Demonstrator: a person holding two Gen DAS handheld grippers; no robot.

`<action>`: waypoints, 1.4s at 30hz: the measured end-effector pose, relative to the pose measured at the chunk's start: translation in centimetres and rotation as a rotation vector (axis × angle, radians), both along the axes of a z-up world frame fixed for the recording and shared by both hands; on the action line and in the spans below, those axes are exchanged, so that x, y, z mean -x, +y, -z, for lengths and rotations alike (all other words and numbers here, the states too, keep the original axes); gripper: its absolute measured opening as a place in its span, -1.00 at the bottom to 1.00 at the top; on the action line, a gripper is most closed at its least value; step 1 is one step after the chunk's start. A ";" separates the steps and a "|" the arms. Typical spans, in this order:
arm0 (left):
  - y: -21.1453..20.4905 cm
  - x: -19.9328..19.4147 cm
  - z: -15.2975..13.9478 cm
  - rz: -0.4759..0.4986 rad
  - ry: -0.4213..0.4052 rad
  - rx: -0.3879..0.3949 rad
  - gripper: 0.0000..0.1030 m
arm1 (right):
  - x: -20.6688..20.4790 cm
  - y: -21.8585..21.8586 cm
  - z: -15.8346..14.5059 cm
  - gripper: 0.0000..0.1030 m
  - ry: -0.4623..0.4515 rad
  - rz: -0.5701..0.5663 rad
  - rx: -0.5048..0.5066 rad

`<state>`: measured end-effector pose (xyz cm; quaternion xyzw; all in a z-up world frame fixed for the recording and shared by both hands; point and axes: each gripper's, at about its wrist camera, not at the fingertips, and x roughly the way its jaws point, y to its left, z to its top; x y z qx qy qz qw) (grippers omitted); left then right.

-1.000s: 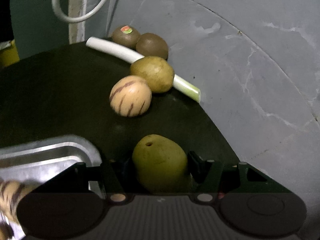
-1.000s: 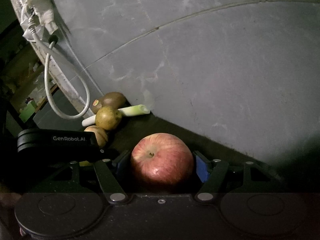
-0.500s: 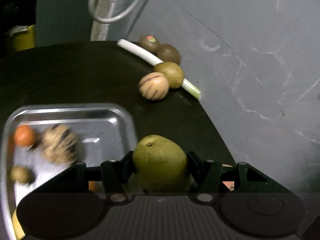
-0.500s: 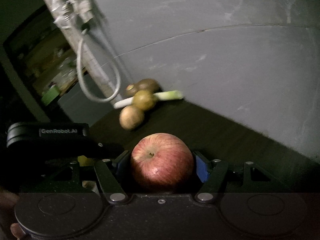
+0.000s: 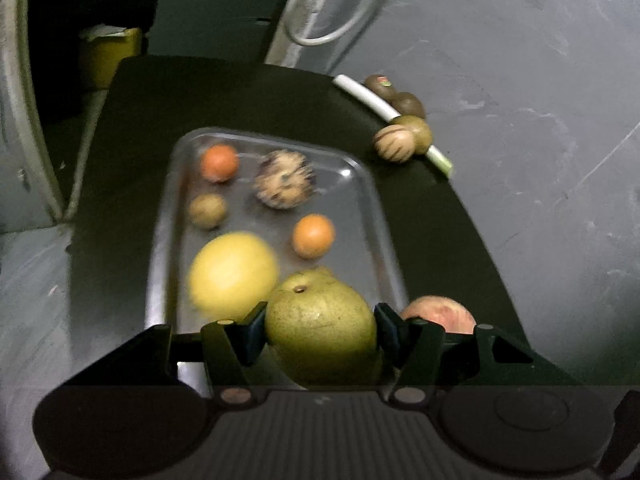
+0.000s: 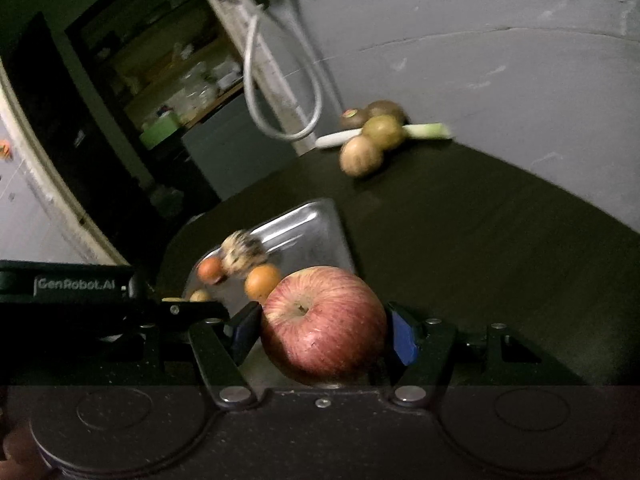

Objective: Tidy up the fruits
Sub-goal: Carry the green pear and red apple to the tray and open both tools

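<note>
My left gripper [image 5: 320, 334] is shut on a green pear [image 5: 320, 320], held above the near end of a steel tray [image 5: 376, 216]. In the tray lie a large yellow citrus [image 5: 232, 274], two small oranges [image 5: 313, 236], a speckled round fruit [image 5: 285, 179] and a small brown fruit [image 5: 207, 210]. My right gripper [image 6: 322, 330] is shut on a red apple [image 6: 324, 322], just right of the tray [image 6: 316, 224]; that apple [image 5: 440, 314] shows beside the left gripper. A striped fruit [image 5: 394, 143] lies at the table's far edge.
By the wall at the far edge lie a leek stalk [image 5: 376, 102], two kiwis [image 5: 406, 103] and a brownish pear [image 5: 418, 130]. The dark table [image 6: 480, 240] meets a grey wall [image 5: 540, 120] on the right. A white cable loop [image 6: 276, 92] hangs behind.
Both grippers have swung left and up with their fruit. The tray with its fruit has come fully into the left view and entered the right view; the far fruit group has receded.
</note>
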<state>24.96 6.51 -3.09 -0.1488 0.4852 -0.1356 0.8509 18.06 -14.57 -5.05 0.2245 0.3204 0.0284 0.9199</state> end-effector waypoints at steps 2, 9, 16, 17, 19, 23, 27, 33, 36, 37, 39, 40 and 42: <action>0.9 0.6 0.3 -0.020 0.011 -0.003 0.17 | 0.2 0.9 0.2 0.33 -0.002 -0.025 0.014; 3.1 1.7 1.6 -0.063 0.022 -0.014 0.17 | 0.3 2.9 0.9 0.33 -0.009 -0.094 0.082; 3.6 1.9 2.5 -0.064 0.016 -0.023 0.17 | -0.1 3.5 1.3 0.33 -0.008 -0.122 0.136; 3.6 1.8 2.6 -0.065 0.016 -0.025 0.17 | 0.0 3.4 1.4 0.33 -0.011 -0.125 0.139; 3.6 1.8 2.8 -0.067 0.018 -0.032 0.17 | -0.1 3.5 1.3 0.33 -0.014 -0.134 0.150; 3.7 1.8 3.0 -0.073 0.014 -0.032 0.14 | -0.2 3.6 1.3 0.34 -0.013 -0.136 0.152; 3.7 1.8 3.0 -0.071 0.013 -0.035 0.14 | -0.1 3.6 1.2 0.43 -0.014 -0.130 0.159; 3.8 2.3 2.5 -0.061 0.012 -0.026 0.48 | 0.6 3.4 0.8 0.73 -0.022 -0.137 0.160; 3.7 3.2 1.8 -0.043 -0.011 -0.049 0.66 | 1.4 3.2 0.2 0.84 -0.026 -0.149 0.167; 3.8 3.5 1.5 -0.034 -0.019 -0.053 0.67 | 1.6 3.1 -0.1 0.86 -0.029 -0.155 0.171; 3.9 4.2 1.0 -0.019 -0.023 -0.060 0.76 | 2.4 3.1 -0.6 0.93 -0.032 -0.167 0.186; 4.0 4.5 0.7 -0.014 -0.022 -0.066 0.78 | 2.7 3.0 -0.9 0.94 -0.031 -0.174 0.196; 4.1 5.1 0.3 0.006 -0.019 -0.083 0.87 | 3.6 2.8 -1.3 0.98 -0.025 -0.185 0.213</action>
